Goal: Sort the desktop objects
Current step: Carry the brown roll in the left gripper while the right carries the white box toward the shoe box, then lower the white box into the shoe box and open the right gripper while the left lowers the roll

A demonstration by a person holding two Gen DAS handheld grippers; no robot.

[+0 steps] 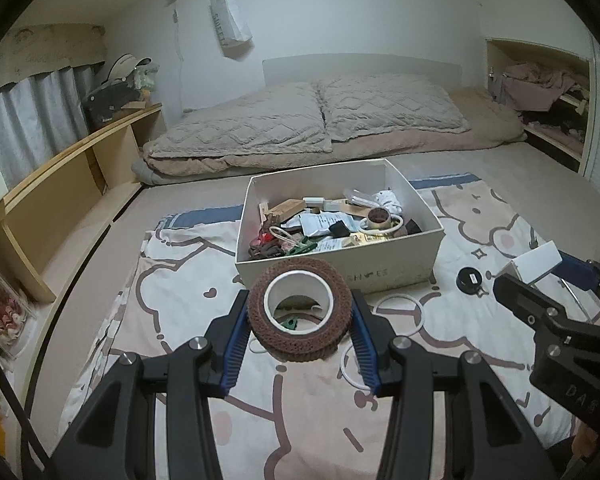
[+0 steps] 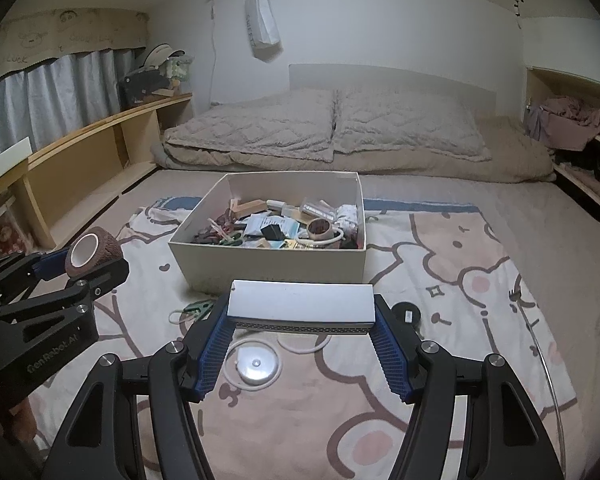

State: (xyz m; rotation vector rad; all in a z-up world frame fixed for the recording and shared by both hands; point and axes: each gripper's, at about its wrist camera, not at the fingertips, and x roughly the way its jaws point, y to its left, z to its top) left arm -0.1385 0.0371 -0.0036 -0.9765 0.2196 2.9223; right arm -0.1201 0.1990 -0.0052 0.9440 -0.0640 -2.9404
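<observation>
The left gripper (image 1: 300, 312) pinched a brown roll of tape (image 1: 299, 314) across its width, blue pads pressed on either side, the roll clear of the blanket (image 1: 188, 288) and just short of the white box (image 1: 380, 276). The right gripper (image 2: 300, 312) was clamped on the two ends of a flat white case (image 2: 300, 303), held level and likewise off the blanket, in front of the same box.

By the look of it, the sorting was well along but not finished. The box already held a heap of small things, a smaller tape roll (image 2: 320, 227) among them. Still loose on the blanket were a white round disc (image 2: 256, 364) inside a white cord loop, a green clip (image 2: 198, 307), a black round gadget (image 1: 469, 280) and a white ring (image 1: 398, 314). Both held items had yet to go in.

Both tools pointed forward and tilted downward toward the box, side by side, the left one showing at the left edge of the right wrist view.
</observation>
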